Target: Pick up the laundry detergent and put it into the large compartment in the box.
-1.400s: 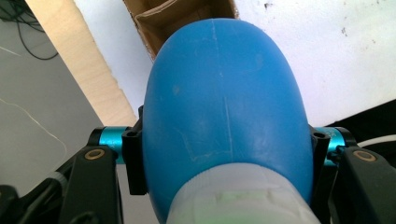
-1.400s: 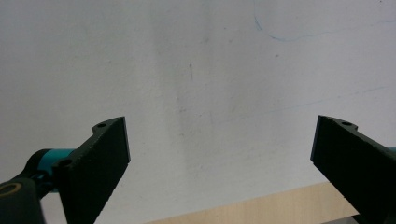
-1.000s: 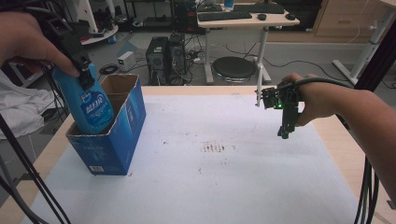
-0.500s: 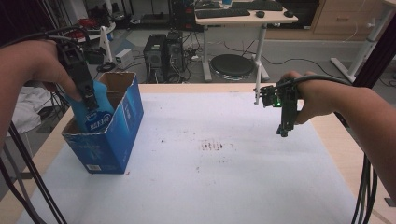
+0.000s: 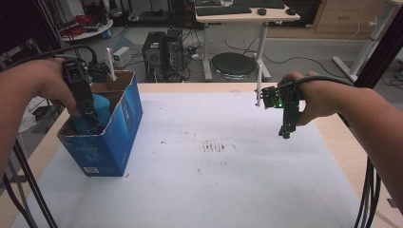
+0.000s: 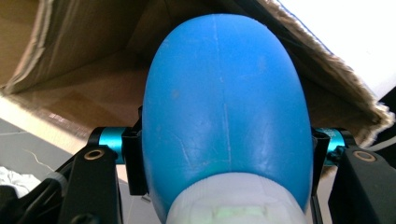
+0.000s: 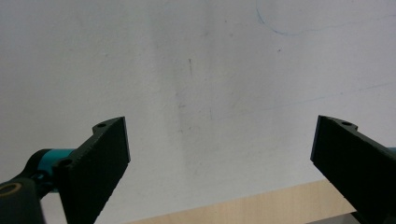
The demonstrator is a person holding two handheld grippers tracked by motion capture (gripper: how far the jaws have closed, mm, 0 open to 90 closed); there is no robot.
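A blue bottle with a white cap end stands mostly down inside a blue cardboard box at the table's left. My left gripper is shut on the bottle, reaching into the box from above. In the left gripper view the bottle bulges between the two jaws, with the box's brown inner walls around it. My right gripper hangs over the white table sheet at the right, pointing down. Its jaws stand wide apart with nothing between them in the right gripper view.
A white sheet covers the wooden table; a dark smudge marks its middle. Beyond the far edge stand a desk, a round stool and computer cases. Black cables hang at both lower corners.
My left gripper has lowered the blue bottle from above the box rim down into the box. The right gripper has stayed in place.
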